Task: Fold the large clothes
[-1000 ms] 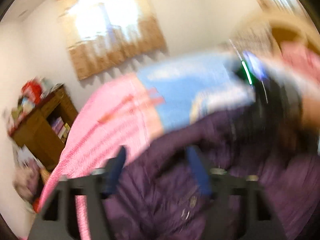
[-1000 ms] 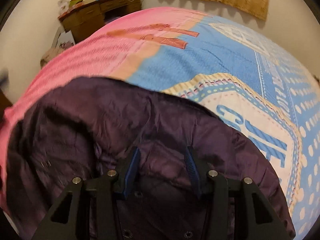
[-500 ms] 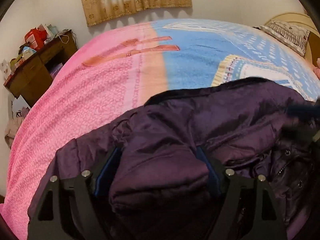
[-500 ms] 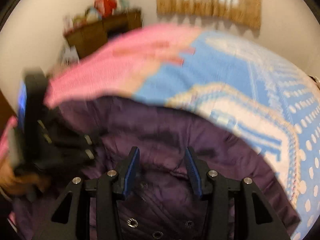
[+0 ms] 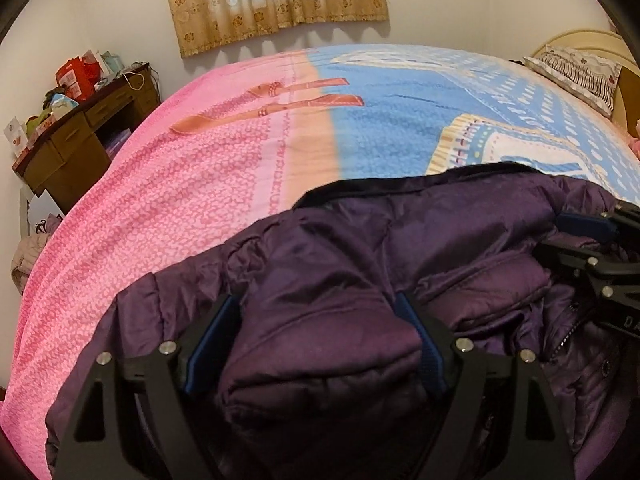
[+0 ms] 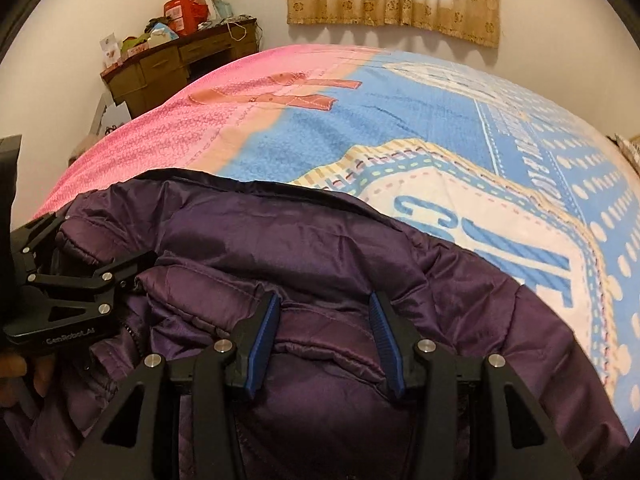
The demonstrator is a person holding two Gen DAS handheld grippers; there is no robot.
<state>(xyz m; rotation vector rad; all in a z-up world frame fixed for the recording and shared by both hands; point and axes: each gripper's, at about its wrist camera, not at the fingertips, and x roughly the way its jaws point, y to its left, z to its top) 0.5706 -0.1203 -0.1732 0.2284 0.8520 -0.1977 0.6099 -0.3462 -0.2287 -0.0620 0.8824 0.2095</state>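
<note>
A dark purple padded jacket lies on the bed, also in the right wrist view. My left gripper is open with a thick fold of the jacket bulging between its blue pads. My right gripper is open, its blue pads resting on the jacket's folded edge with fabric between them. The right gripper shows at the right edge of the left view, and the left gripper shows at the left edge of the right view. The two are close together.
The bed carries a pink and blue printed blanket, seen too in the right view. A brown desk with clutter stands by the far wall, under a curtain. A pillow lies at the far right.
Both grippers swung through blurred frames and settled low on the jacket. The left one now has a jacket fold between its jaws; the left gripper came close beside the right.
</note>
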